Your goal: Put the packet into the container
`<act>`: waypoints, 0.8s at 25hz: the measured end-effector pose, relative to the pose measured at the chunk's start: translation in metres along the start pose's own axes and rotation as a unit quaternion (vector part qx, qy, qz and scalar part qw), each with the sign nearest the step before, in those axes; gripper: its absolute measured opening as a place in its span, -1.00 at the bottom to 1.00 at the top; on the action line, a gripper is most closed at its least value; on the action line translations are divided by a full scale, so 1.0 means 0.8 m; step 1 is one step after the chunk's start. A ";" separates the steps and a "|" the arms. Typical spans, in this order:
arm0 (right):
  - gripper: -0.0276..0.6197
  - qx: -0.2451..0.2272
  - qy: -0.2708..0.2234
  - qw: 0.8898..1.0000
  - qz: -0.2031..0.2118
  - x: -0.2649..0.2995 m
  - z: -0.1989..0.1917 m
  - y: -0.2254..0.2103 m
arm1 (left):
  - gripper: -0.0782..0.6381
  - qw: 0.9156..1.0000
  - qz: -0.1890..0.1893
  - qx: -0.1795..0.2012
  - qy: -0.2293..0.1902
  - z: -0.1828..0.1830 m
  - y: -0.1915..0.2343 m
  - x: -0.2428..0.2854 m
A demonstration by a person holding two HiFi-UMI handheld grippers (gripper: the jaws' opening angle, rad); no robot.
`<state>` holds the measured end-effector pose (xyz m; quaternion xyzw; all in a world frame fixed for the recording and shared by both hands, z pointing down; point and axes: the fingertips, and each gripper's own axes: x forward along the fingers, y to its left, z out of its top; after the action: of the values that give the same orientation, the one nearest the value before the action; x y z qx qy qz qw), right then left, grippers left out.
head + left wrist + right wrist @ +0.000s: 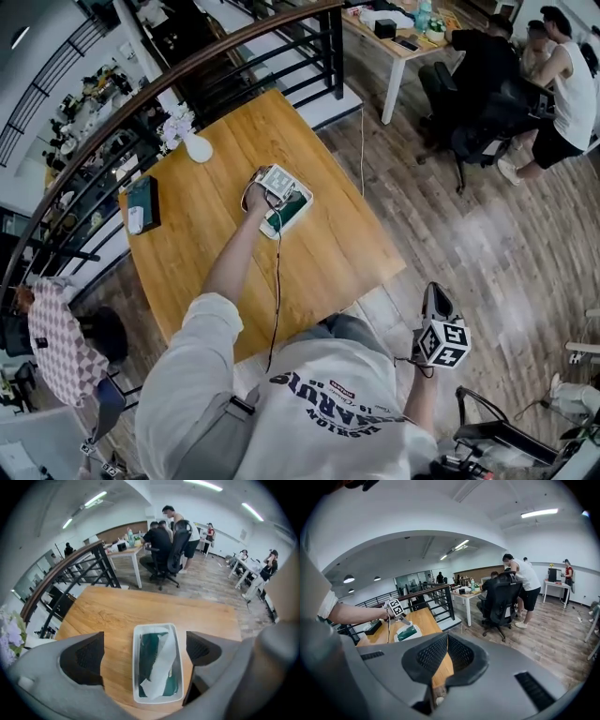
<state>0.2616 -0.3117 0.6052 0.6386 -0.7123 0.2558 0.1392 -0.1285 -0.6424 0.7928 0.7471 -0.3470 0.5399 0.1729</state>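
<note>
The jaws of the left gripper point(143, 654) stand wide apart with nothing pressed between their dark pads. Directly below the gap is the white rectangular plastic container point(158, 627), and the green and white soft packet point(157, 665) lies inside it, slightly askew, with a pale flap running across its top. The right gripper point(436, 298) hangs off the table at about four o'clock from the container. Its own view shows its jaw tips together and nothing in them. The container rests near the middle of the light brown wooden table point(140, 609), so the placement looks done and what remains is to get clear of it. One risk is the thin black cable point(277, 281) trailing from the left gripper across the tabletop towards six o'clock: if it tightens or catches the rim as the hand moves away, it could drag or tip the light container. The flap may also spring up over the wall, and a jaw passing low could hook it. Farther off, at ten o'clock from the container, stands a white vase of pale flowers point(195, 145). A dark flat box point(143, 201) lies at nine o'clock, and the black railing point(234, 70) curves beyond it.
</note>
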 end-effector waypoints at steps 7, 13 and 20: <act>-0.89 -0.039 -0.015 0.997 0.059 0.043 0.036 0.049 | 0.71 0.973 0.047 -0.005 -0.225 0.093 0.017 -0.225; -0.89 -0.080 -0.024 0.987 0.137 0.093 0.064 0.134 | 0.71 0.919 0.133 0.008 -0.372 0.073 0.016 -0.418; -0.89 -0.189 -0.078 0.961 0.186 0.105 0.118 0.259 | 0.70 0.816 0.314 -0.025 -0.485 -0.064 -0.003 -0.664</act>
<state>0.0582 -0.4222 0.5323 0.4753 -0.8624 0.0867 0.1513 -0.2553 -0.4318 0.3193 0.7580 -0.6152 0.1235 -0.1782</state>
